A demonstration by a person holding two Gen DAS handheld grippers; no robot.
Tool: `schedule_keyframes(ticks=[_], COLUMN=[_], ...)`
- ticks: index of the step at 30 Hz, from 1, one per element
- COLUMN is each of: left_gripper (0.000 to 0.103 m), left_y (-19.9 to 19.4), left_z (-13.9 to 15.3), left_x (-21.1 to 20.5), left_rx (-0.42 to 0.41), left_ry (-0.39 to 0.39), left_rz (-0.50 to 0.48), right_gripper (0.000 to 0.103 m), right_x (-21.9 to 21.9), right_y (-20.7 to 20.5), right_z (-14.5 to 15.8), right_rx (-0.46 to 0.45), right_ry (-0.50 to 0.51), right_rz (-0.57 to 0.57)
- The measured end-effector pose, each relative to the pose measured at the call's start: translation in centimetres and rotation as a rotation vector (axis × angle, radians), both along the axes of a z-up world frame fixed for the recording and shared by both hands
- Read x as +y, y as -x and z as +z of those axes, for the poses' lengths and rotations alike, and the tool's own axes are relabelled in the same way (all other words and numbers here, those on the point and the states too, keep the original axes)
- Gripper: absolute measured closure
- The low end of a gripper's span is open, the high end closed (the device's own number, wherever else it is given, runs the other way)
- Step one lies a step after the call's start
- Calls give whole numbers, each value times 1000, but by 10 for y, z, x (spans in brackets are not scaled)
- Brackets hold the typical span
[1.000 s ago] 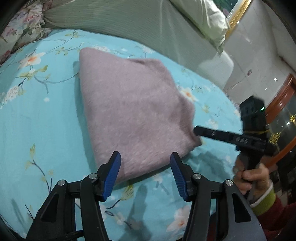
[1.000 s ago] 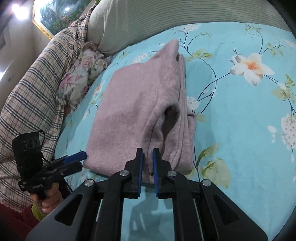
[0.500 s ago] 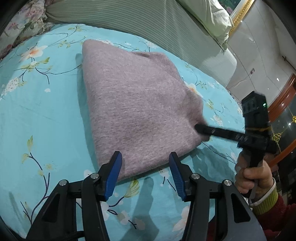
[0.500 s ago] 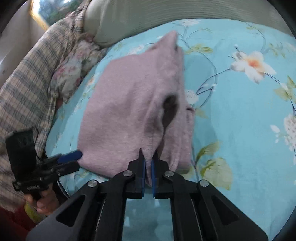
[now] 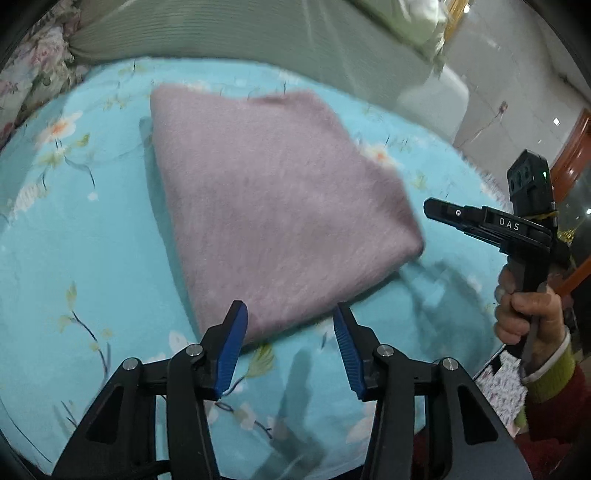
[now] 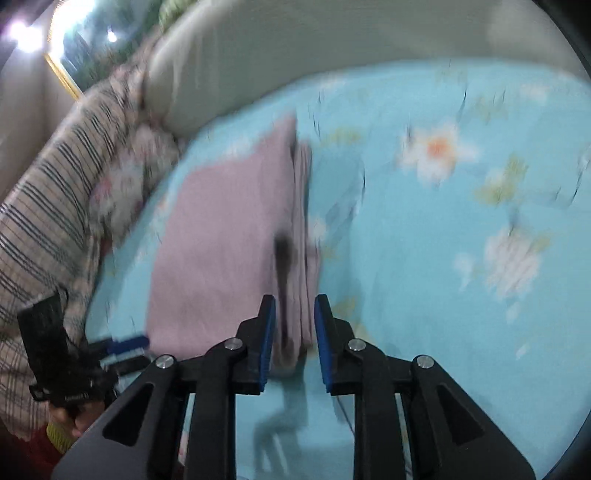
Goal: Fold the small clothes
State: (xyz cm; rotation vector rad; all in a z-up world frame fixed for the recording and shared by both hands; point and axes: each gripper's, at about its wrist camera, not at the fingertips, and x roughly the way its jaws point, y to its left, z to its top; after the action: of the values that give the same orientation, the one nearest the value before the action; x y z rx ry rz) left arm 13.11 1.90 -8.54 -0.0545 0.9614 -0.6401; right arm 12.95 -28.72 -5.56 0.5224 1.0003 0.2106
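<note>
The pink garment (image 5: 273, 214) lies folded in a thick, roughly square stack on the turquoise flowered bedsheet (image 5: 74, 258), and in the left wrist view it fills the centre. Its near corner is at 6 o'clock, seen between the blue pads of the left gripper (image 5: 290, 332). These jaws stand apart and are closing a little; the pads do not press the cloth. In the same view the right gripper (image 5: 430, 206) is at 3 o'clock, just beside the right corner of the garment, held by a hand (image 5: 528, 314) in a red sleeve with a yellow-green cuff. In the blurred right wrist view the jaws of the right gripper (image 6: 293, 325) are opening, and the layered edge of the garment (image 6: 221, 251) shows in the gap, not pinched. A grey-green ribbed pillow (image 5: 221, 33) lies at 12 o'clock, and a checked blanket (image 6: 48, 206) at 9 o'clock.
</note>
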Motion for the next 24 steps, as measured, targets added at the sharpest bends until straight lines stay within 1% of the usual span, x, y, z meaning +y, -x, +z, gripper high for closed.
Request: schedule_keyframes(ticks=[2,5,6,7,8,9,10,11,12,14,16,18,20,22,24], left_gripper=[55,55,55,55,55,55,59,66,75,75,74,74,74,74,74], left_y=[-10,-36,-44,-56,-64,-72,-81,-85,-88,-88,-87,-83,-78,-71,-63], left_z=[16,26,26,23,18,11,-3,-11,-18,-22,-22,-21,-19,-17,-12], left_x=[1,-6,-7,-9,-10,-9,-7,-6,-5,-4,-6,-10,-12,-8,-2], left_rx=[-33,-67,-78,-73,-58,-37,-4,16,29,19,9,2,0,18,23], left_ry=[39,70,73,59,44,29,14,9,4,13,-11,-31,-42,-29,-2], left_rz=[21,69,85,109,126,141,158,166,170,166,168,171,173,185,195], right_gripper=[80,80,80,80,81,83,89,90,90,90,90,90,91,90,90], right_x=[10,37,41,43,43,38,33,27,24,25,27,33,28,33,29], right_y=[-13,-39,-47,-58,-65,-71,-75,-76,-76,-75,-73,-77,-71,-68,-53], right_z=[10,1,-8,-25,-37,-54,-70,-79,-81,-78,-78,-76,-73,-63,-47], right_rx=[-43,-51,-34,12,51,94,131,140,134,132,126,129,128,119,94], right_ry=[-35,-13,4,45,74,80,58,31,16,25,31,11,-2,-3,0], right_rz=[30,96,100,85,65,44,27,12,2,4,5,-3,-15,-19,-9])
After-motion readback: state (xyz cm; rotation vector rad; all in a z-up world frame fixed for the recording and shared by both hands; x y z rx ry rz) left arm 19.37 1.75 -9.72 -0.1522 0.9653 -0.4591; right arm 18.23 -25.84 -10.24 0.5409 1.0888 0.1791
